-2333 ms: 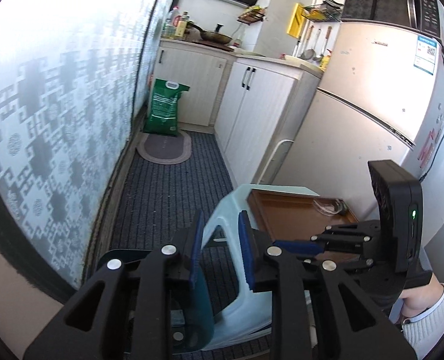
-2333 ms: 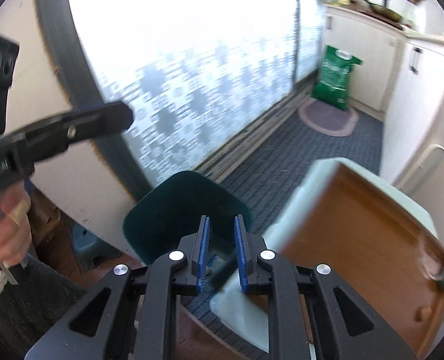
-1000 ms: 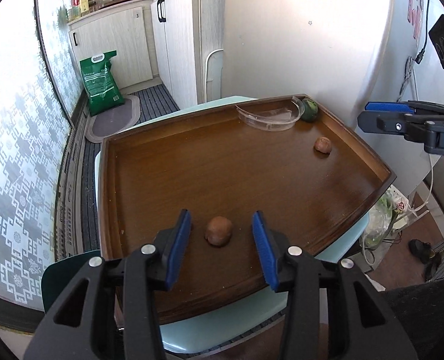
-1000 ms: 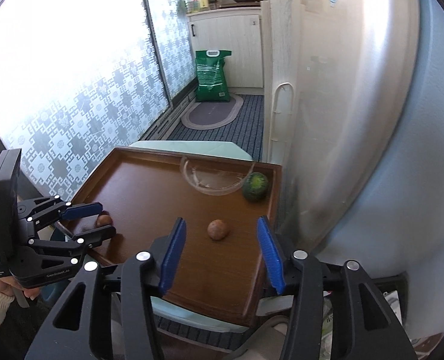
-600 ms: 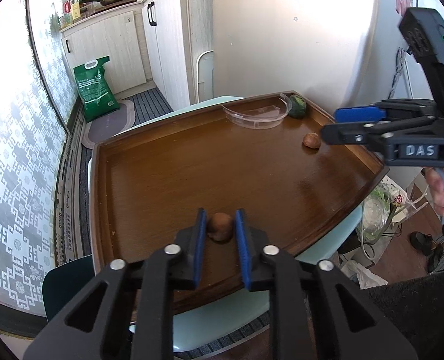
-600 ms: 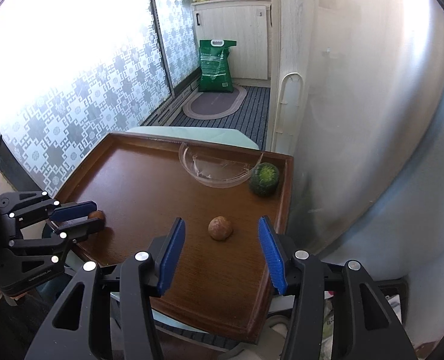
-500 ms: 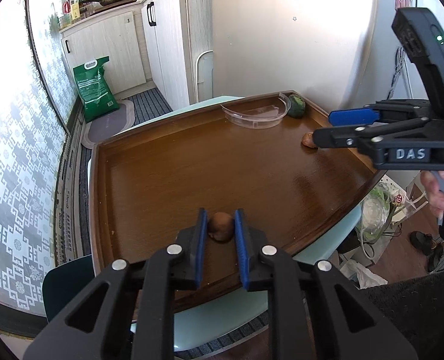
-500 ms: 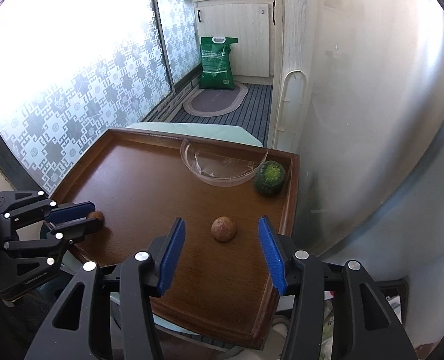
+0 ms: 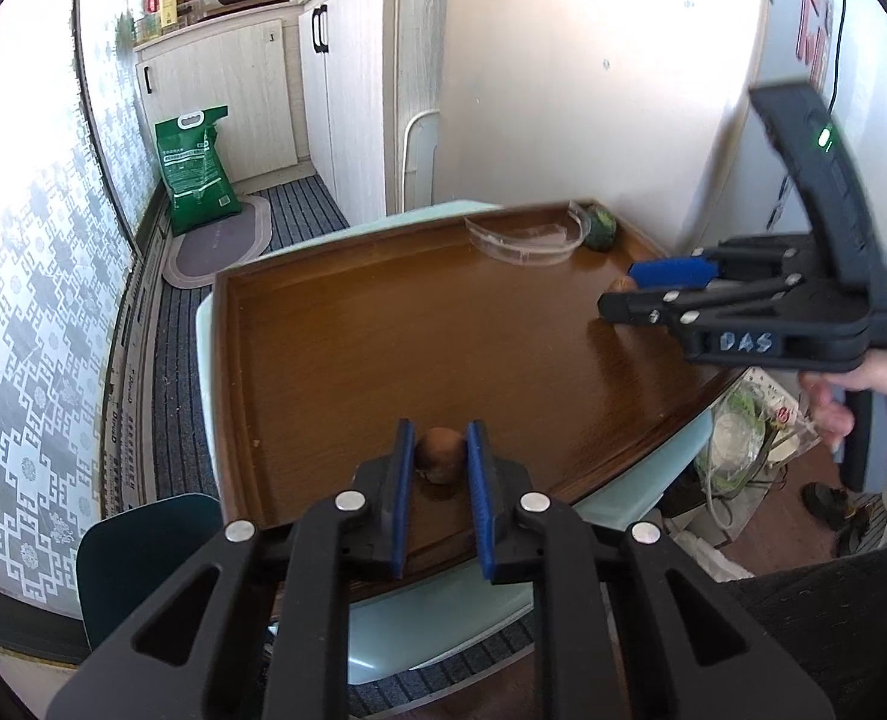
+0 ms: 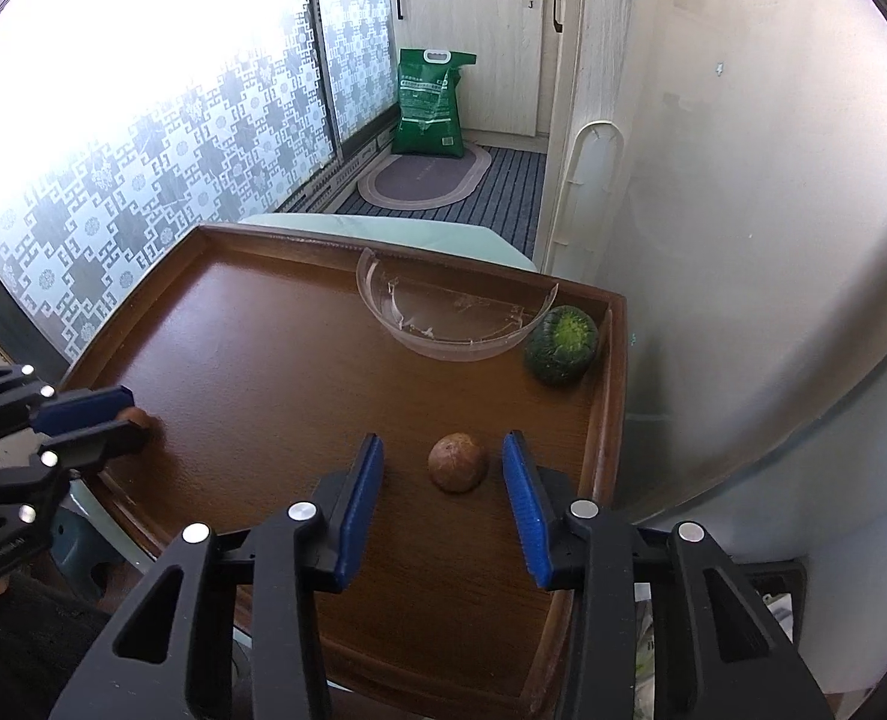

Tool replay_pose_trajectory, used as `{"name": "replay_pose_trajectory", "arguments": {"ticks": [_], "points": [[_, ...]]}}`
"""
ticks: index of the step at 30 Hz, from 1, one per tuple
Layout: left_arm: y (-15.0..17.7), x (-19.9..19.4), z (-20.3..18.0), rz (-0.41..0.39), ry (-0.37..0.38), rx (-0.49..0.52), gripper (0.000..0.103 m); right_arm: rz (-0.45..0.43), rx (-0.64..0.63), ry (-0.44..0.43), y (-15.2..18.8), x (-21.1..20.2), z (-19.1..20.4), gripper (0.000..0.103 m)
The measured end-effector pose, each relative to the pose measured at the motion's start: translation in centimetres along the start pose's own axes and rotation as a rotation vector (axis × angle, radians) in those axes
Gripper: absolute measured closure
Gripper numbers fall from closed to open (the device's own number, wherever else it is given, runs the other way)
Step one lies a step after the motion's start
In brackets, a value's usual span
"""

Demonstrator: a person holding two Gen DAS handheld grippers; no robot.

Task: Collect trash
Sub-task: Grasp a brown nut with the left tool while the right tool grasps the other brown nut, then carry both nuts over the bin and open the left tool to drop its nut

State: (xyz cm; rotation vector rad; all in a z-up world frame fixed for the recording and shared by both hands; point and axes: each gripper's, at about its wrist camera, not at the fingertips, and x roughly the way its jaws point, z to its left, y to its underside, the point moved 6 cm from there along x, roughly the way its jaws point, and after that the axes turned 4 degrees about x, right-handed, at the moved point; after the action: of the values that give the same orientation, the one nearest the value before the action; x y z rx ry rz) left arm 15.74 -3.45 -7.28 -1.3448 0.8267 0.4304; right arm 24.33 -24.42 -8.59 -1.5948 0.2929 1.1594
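A brown wooden tray (image 9: 383, 324) rests on a pale green stool. My left gripper (image 9: 439, 450) is shut on a small brown round pit (image 9: 438, 462) near the tray's front edge; it also shows in the right wrist view (image 10: 92, 420). My right gripper (image 10: 443, 468) is open, its blue pads on either side of a second brown pit (image 10: 457, 461) without touching it. This gripper shows in the left wrist view (image 9: 647, 285), where it hides most of that pit. A broken clear plastic bowl piece (image 10: 452, 318) and a green fruit end (image 10: 562, 345) lie at the tray's far right corner.
A white fridge (image 10: 743, 210) stands close along the tray's right side. A patterned glass door (image 10: 143, 120) runs on the left. A green sack (image 10: 431, 105) and a mat lie on the floor beyond. A dark teal seat (image 9: 137, 546) sits by the front left; plastic bags (image 9: 737, 438) lie at right.
My left gripper has closed on the near brown pit. My right gripper has moved forward and down, so the second pit now lies between its open pads.
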Motion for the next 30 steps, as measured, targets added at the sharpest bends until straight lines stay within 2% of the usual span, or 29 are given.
{"name": "replay_pose_trajectory", "arguments": {"ticks": [5,6,14,21,30], "points": [[-0.4,-1.3,0.6,-0.032,0.021,-0.033,0.084,0.002,0.002,-0.009,-0.1,0.0,0.1,0.081],[-0.5,-1.6,0.7,-0.038,0.025,-0.039,0.084,0.002,-0.003,-0.010,0.0,0.1,0.4,0.082],[-1.0,-3.7,2.2,-0.090,0.029,-0.086,0.084,0.010,-0.055,-0.022,-0.2,0.3,3.0,0.083],[-0.5,-4.9,4.5,-0.104,0.011,-0.126,0.084,0.012,-0.094,-0.050,-0.7,0.1,5.4,0.083],[1.1,-6.7,8.4,-0.113,-0.028,-0.191,0.084,-0.017,-0.166,-0.145,-2.2,-1.1,11.8,0.083]]}}
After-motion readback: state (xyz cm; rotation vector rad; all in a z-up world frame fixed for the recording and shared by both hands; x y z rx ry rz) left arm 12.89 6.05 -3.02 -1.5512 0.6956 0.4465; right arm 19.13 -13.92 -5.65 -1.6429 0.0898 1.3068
